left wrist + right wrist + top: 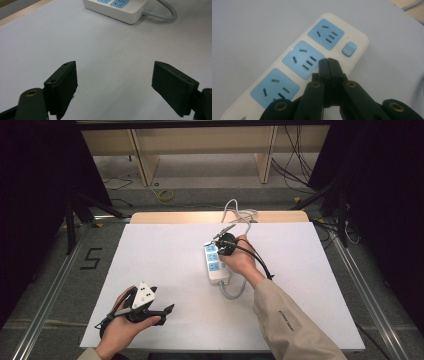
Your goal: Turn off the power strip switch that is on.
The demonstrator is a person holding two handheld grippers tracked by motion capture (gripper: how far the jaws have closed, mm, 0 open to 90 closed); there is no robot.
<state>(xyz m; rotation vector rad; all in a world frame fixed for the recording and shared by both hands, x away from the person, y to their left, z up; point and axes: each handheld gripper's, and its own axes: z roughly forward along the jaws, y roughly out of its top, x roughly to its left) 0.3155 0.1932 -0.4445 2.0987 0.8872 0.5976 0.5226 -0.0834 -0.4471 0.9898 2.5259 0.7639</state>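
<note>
Right gripper (328, 62), jaws together, hides part of power strip (294, 72)

In the right gripper view the right gripper (328, 62) covers the near corner of the power strip (287, 77), whose lowest socket (273, 90) runs behind its arms; whether the tips touch the casing cannot be told; in the left gripper view the strip's far end is cut off beyond the left gripper (113, 82).

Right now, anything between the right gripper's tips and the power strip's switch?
Nothing visible. In the right gripper view, the right gripper is shut with nothing between its jaws, tips over the power strip beside the middle socket. The blue switch lies just beyond, with bare casing between. Whether the tips touch the casing is unclear.
</note>
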